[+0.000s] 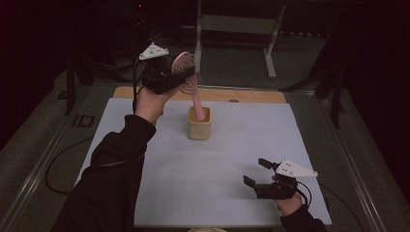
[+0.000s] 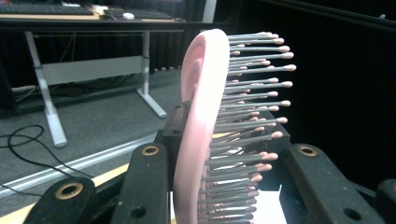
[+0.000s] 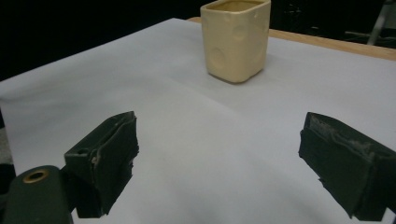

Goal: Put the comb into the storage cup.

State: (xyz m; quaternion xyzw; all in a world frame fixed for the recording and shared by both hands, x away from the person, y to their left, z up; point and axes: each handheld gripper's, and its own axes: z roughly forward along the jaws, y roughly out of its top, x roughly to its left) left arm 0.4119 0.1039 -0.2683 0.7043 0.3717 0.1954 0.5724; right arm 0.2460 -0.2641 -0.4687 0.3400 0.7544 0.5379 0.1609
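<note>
A pink hairbrush (image 1: 186,72) stands tilted, its handle end down inside a cream square cup (image 1: 199,123) near the table's far middle. My left gripper (image 1: 186,77) is shut on the brush head, raised above and left of the cup. In the left gripper view the pink brush (image 2: 201,121) with its grey bristles sits clamped between the two black jaws. My right gripper (image 1: 256,173) rests low at the near right of the white sheet, open, with nothing between its fingers. The right gripper view looks across bare sheet to the cup (image 3: 236,37), well beyond the gripper (image 3: 219,163).
A white sheet (image 1: 212,169) covers the wooden table (image 1: 256,95). Behind the table stands a grey metal frame (image 1: 237,29) on the floor. A black cable (image 1: 53,169) loops on the floor at the left. A dark stand (image 1: 333,82) is at the far right.
</note>
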